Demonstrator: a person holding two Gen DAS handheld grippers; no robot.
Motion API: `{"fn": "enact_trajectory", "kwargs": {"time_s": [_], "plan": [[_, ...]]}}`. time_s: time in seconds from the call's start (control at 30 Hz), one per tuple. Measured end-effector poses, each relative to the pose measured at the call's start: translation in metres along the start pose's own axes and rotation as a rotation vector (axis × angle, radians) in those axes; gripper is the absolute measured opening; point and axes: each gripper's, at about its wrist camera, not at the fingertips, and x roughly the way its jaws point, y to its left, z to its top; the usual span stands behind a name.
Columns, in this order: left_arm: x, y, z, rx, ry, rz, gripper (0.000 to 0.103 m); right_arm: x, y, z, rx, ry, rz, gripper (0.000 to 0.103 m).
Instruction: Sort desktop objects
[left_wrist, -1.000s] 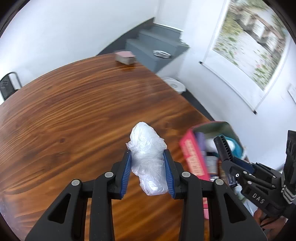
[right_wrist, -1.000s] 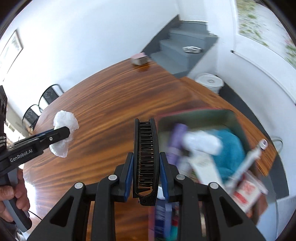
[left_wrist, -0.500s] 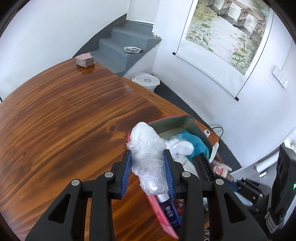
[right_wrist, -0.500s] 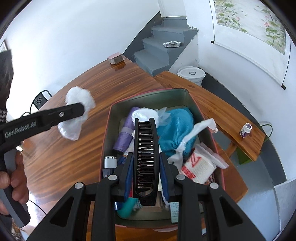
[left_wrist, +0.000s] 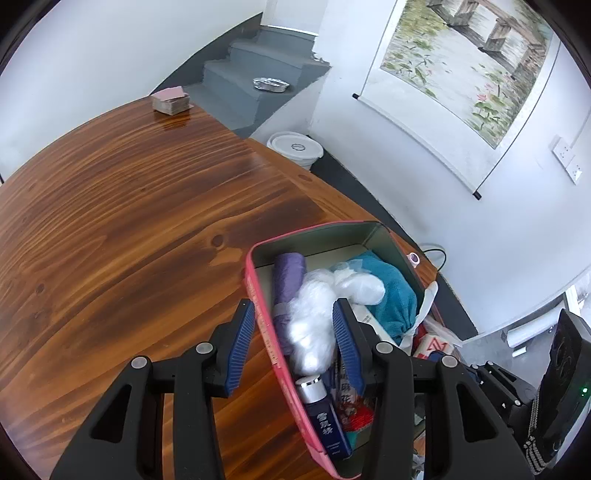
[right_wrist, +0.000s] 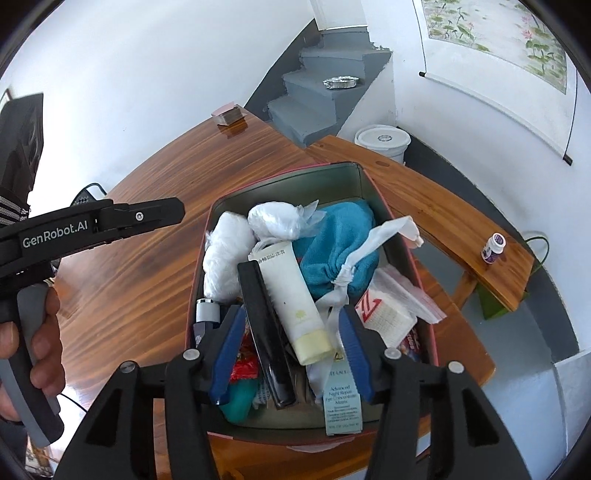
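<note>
A pink box (left_wrist: 258, 291) with a green inside (right_wrist: 280, 173) stands at the right edge of the wooden table (left_wrist: 110, 221), full of several toiletries and cloths. My left gripper (left_wrist: 293, 306) hangs over its left rim, jaws opening. A crumpled white plastic bag (left_wrist: 310, 325) sits blurred between the fingers, free of the left pad, down among the box's contents (right_wrist: 221, 254). My right gripper (right_wrist: 291, 314) is above the box's near end, jaws opening. A black comb (right_wrist: 266, 332) lies loose between its fingers beside a white tube (right_wrist: 288, 291). From the right wrist view the left gripper (right_wrist: 162, 214) reaches in from the left.
A small stack of pink cards (left_wrist: 171, 99) sits at the table's far edge. A white bucket (left_wrist: 295, 149) stands on the floor beyond, by grey stairs. A wooden bench (right_wrist: 443, 218) right of the box carries a small bottle (right_wrist: 493, 248). A hand (right_wrist: 40, 343) holds the left gripper's handle.
Both grippers swung from the bare table to over the box. Each set of jaws spread apart: the white bag and the black comb left the pads and dropped into the box.
</note>
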Motion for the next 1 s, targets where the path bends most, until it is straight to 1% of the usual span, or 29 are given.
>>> {"fn": "enact_trajectory", "kwargs": {"time_s": [0.07, 0.13, 0.23, 0.3, 0.37, 0.43, 0.47, 0.53, 0.57, 0.6, 0.77, 0.9, 1.0], "plan": [[-0.004, 0.001, -0.002, 0.006, -0.008, 0.017, 0.048, -0.002, 0.001, -0.002, -0.009, 0.003, 0.004, 0.062], [-0.011, 0.0, -0.004, 0.029, -0.029, 0.058, 0.048, -0.005, 0.003, -0.003, -0.019, 0.003, 0.008, 0.07], [-0.022, -0.004, -0.006, 0.06, -0.067, 0.12, 0.048, -0.008, 0.007, -0.006, -0.043, 0.011, 0.022, 0.073], [-0.029, -0.006, -0.006, 0.065, -0.083, 0.143, 0.049, -0.008, 0.009, -0.011, -0.048, 0.036, 0.061, 0.073], [-0.034, -0.007, -0.007, 0.062, -0.092, 0.158, 0.06, -0.006, 0.01, -0.016, -0.041, 0.06, 0.105, 0.073], [-0.042, -0.01, -0.009, 0.067, -0.115, 0.175, 0.062, -0.006, 0.011, -0.019, -0.032, 0.074, 0.136, 0.073], [-0.045, -0.012, -0.009, 0.071, -0.121, 0.178, 0.062, -0.008, 0.011, -0.021, -0.032, 0.074, 0.138, 0.073], [-0.052, -0.016, -0.01, 0.08, -0.136, 0.187, 0.062, -0.012, 0.013, -0.023, -0.047, 0.067, 0.123, 0.074], [-0.055, -0.018, -0.011, 0.081, -0.142, 0.193, 0.062, -0.015, 0.014, -0.023, -0.059, 0.061, 0.111, 0.076], [-0.058, -0.02, -0.011, 0.08, -0.149, 0.2, 0.062, -0.018, 0.014, -0.024, -0.066, 0.054, 0.101, 0.08], [-0.067, -0.032, -0.014, 0.081, -0.156, 0.218, 0.07, -0.036, 0.014, -0.022, -0.102, 0.015, 0.027, 0.083], [-0.071, -0.049, -0.018, 0.121, -0.19, 0.309, 0.072, -0.048, 0.009, -0.022, -0.1, -0.007, -0.015, 0.085], [-0.072, -0.06, -0.019, 0.151, -0.19, 0.341, 0.072, -0.051, 0.003, -0.022, -0.084, -0.012, -0.036, 0.085]]}}
